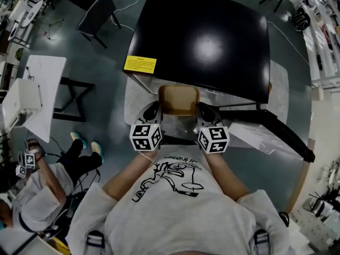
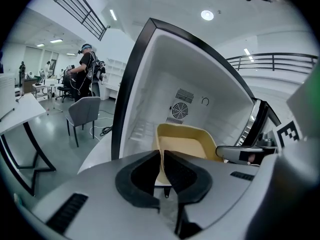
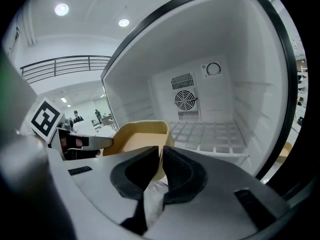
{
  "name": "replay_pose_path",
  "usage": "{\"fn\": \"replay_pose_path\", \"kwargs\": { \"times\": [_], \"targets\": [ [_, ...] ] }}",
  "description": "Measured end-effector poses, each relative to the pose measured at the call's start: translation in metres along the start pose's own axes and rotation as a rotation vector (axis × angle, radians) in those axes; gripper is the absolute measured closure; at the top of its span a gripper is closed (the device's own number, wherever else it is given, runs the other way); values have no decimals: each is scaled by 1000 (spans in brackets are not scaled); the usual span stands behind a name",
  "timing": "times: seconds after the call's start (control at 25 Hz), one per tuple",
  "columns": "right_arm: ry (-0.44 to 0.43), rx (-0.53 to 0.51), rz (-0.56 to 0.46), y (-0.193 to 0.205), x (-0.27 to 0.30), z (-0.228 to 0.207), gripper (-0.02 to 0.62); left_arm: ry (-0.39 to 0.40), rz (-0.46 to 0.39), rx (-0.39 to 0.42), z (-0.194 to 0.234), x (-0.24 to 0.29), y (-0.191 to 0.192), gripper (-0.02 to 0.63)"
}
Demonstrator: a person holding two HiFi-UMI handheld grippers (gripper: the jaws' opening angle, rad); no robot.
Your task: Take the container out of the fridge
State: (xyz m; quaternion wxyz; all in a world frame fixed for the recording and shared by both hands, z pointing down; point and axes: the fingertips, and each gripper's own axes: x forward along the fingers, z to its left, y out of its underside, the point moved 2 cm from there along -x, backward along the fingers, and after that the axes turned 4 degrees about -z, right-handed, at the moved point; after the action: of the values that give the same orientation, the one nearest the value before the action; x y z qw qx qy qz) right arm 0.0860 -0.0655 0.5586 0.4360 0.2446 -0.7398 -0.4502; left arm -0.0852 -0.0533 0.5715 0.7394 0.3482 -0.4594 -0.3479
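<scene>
Both grippers clamped on the tan container [image 1: 179,100]
You had the left gripper [image 2: 162,166] pinching its left wall and the right gripper [image 3: 161,165] its right wall, jaws nearly together, at the open fridge's [image 1: 202,41] mouth.

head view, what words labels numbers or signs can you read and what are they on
Yellow label on the fridge top: dark print, too small to read.
Shirt print: script line above a drawing, too blurred to read.
Square markers on the cubes: black-and-white patterns, no letters.
Nothing can be quoted.
</scene>
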Motion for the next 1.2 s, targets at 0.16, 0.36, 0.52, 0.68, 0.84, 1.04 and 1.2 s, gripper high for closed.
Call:
{"fn": "replay_pose_path", "kwargs": {
  "times": [0.16,0.36,0.52,0.68,0.84,1.04,1.2],
  "targets": [
    [-14,0,17,6,3,4,552,-14,6,-6,6,-3,4,574],
    [-28,3,38,13,6,8,553,-29,18,-15,11,-7,11,575],
    [-37,7,56,21,7,12,553,-38,31,-21,15,-10,18,575],
    [-44,13,77,31,8,16,553,-46,49,-27,20,-12,27,575],
    [-49,21,98,42,10,18,553,-50,71,-32,24,-15,38,575],
    [-49,18,131,58,15,22,553,-58,106,-59,35,-15,55,575],
    [-46,20,153,70,19,25,552,-62,136,-50,42,-14,67,575]
  ]
}}
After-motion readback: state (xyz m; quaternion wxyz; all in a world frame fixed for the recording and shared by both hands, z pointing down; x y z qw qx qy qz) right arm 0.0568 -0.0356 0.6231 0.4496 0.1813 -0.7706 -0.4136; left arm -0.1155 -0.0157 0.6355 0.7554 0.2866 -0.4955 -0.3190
